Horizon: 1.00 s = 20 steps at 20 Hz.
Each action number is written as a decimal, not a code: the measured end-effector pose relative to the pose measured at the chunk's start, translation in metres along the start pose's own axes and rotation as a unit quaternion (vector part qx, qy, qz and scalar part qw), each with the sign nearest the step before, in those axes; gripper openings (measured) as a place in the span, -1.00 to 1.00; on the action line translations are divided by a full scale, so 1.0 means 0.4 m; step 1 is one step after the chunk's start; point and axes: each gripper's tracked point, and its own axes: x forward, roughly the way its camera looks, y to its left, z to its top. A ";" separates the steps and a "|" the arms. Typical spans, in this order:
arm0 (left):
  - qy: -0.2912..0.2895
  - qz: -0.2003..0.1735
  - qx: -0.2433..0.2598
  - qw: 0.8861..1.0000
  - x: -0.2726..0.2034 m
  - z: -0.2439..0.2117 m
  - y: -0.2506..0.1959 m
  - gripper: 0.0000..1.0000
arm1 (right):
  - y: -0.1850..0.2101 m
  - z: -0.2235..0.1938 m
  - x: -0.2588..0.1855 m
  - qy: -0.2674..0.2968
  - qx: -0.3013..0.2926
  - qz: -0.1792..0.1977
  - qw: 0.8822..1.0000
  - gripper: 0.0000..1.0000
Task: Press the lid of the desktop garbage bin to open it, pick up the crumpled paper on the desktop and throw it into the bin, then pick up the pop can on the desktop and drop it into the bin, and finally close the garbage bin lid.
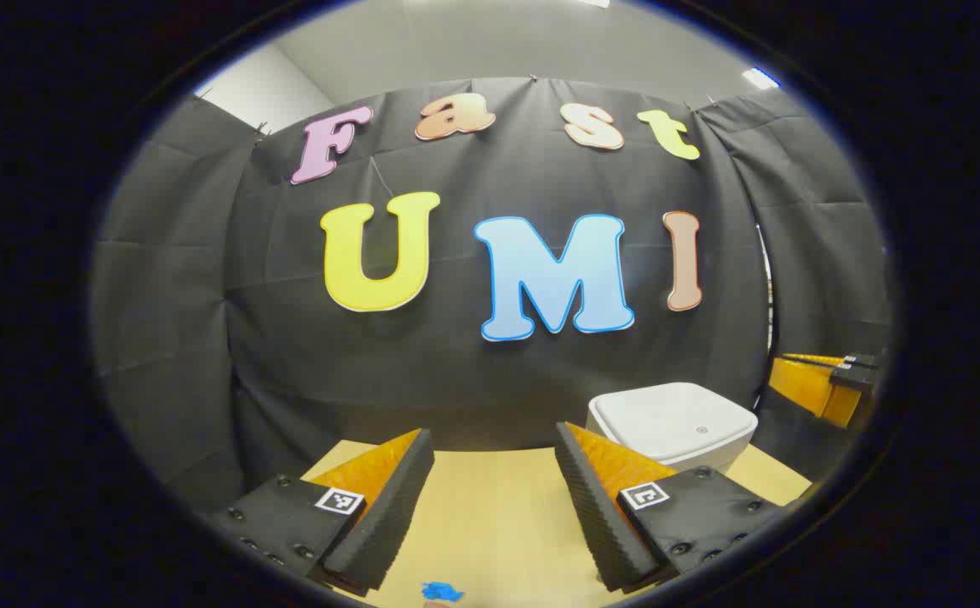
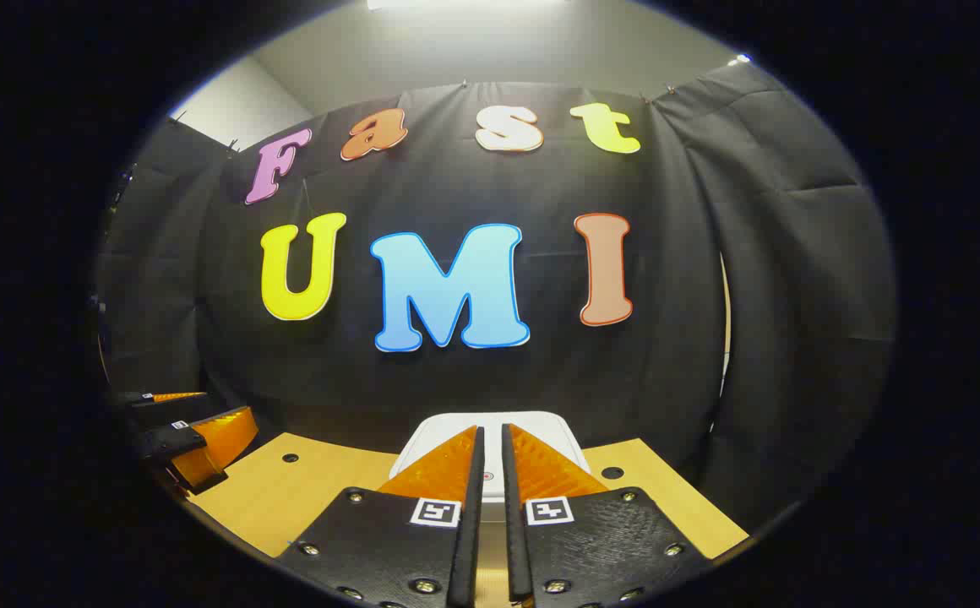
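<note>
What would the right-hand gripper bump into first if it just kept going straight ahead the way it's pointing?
Probably the white garbage bin. In the right gripper view, the right gripper, fingers nearly together, points straight at its closed lid. How far off the bin is, and whether the fingers would pass above the lid, is hard to judge.

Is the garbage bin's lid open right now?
No, in the left gripper view the white lid lies flat and closed on the garbage bin, with no gap showing.

One white garbage bin (image 1: 674, 422) with its one lid (image 2: 490, 432) down, two grippers, left gripper (image 1: 490, 473) and right gripper (image 2: 490, 460) flanking the bin, one wooden desktop (image 1: 490, 515) beneath it
</note>
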 end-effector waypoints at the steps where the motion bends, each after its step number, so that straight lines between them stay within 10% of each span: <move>1: -0.001 -0.004 0.000 1.000 0.006 0.001 -0.014 0.93 | 0.005 -0.001 0.003 0.004 -0.002 0.005 1.000 -0.72; 20: -0.014 0.012 0.013 1.000 0.033 0.021 -0.027 0.89 | 0.033 -0.065 0.121 0.035 -0.022 0.038 0.998 -1.00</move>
